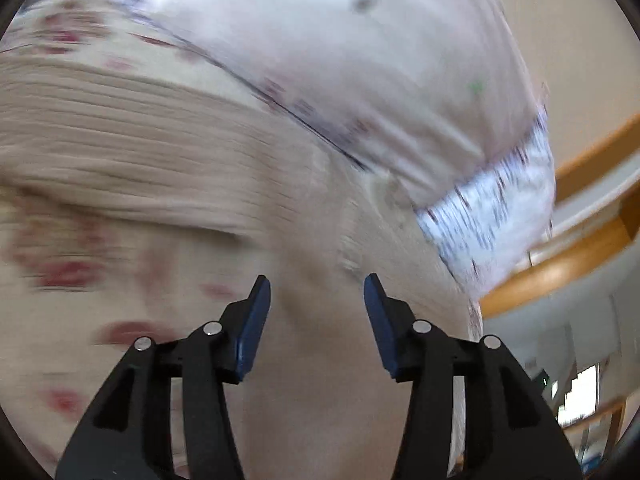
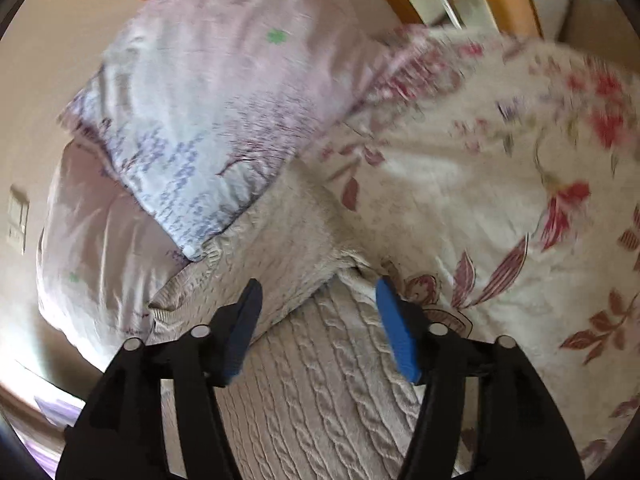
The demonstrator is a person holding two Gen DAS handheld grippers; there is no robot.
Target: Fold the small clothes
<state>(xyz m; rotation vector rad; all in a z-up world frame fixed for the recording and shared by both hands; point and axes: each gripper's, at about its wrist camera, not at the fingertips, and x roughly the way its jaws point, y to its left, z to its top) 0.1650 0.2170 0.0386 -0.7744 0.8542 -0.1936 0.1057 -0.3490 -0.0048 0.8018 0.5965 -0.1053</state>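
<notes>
In the right wrist view, the right claw (image 2: 318, 294) is spread wide with nothing between its blue pads, poised over a beige cable-knit sweater (image 2: 316, 392) that fills the lower centre of the frame, one sleeve (image 2: 272, 248) folded across toward the left. The sweater lies on a floral bedspread (image 2: 500, 200), with a lilac pillow (image 2: 208, 112) at upper left. The left wrist view is blurred: the left claw (image 1: 317, 292) is also wide and empty, over the beige knit (image 1: 160, 152).
</notes>
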